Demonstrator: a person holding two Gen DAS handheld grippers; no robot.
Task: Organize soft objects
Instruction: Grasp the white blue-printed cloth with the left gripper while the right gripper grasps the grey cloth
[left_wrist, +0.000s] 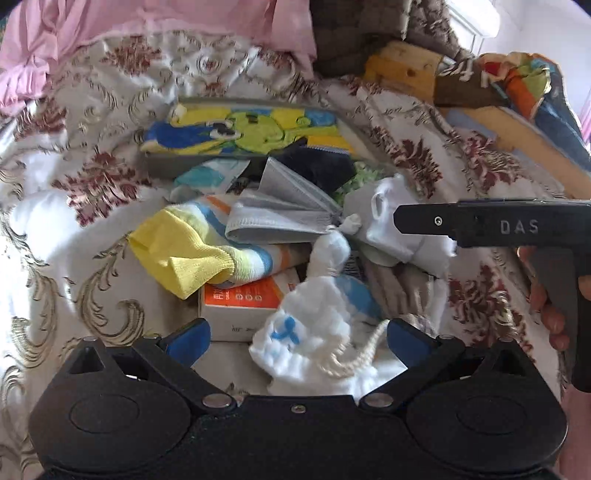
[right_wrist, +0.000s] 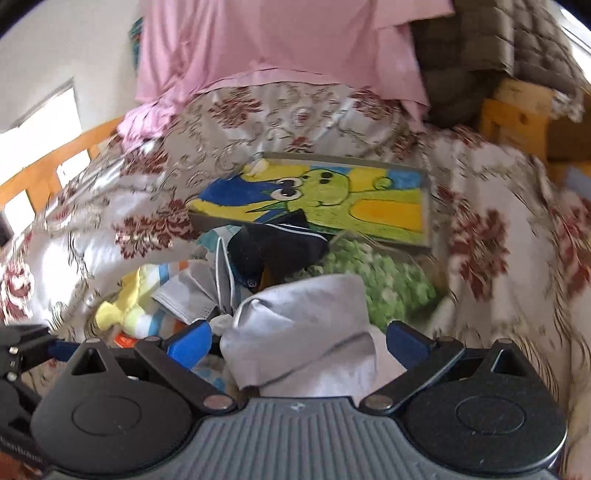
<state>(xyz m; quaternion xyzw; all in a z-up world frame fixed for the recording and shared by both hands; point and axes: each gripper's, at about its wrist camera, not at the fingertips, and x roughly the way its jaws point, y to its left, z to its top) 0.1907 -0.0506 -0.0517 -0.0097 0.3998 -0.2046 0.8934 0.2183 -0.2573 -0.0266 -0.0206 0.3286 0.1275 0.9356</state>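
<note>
A heap of soft things lies in a hollow of the floral bedspread (left_wrist: 92, 110): a yellow striped sock (left_wrist: 192, 254), a grey face mask (left_wrist: 280, 218), a dark navy cloth (left_wrist: 314, 162) and a white garment (left_wrist: 391, 221). My left gripper (left_wrist: 295, 338) is open over a white cloth with a blue mark (left_wrist: 295, 332) and a cream cord (left_wrist: 354, 350). My right gripper (right_wrist: 299, 341) is open around a pale grey-white bundle (right_wrist: 303, 332). Its body shows in the left wrist view (left_wrist: 498, 225).
A flat box with a yellow, blue and green cartoon picture (left_wrist: 251, 129) lies behind the heap. An orange and white carton (left_wrist: 240, 306) sits under the socks. A green fuzzy cloth (right_wrist: 388, 277), pink sheet (right_wrist: 277, 48), brown quilt (right_wrist: 498, 37) and wooden frame (left_wrist: 402, 70) surround it.
</note>
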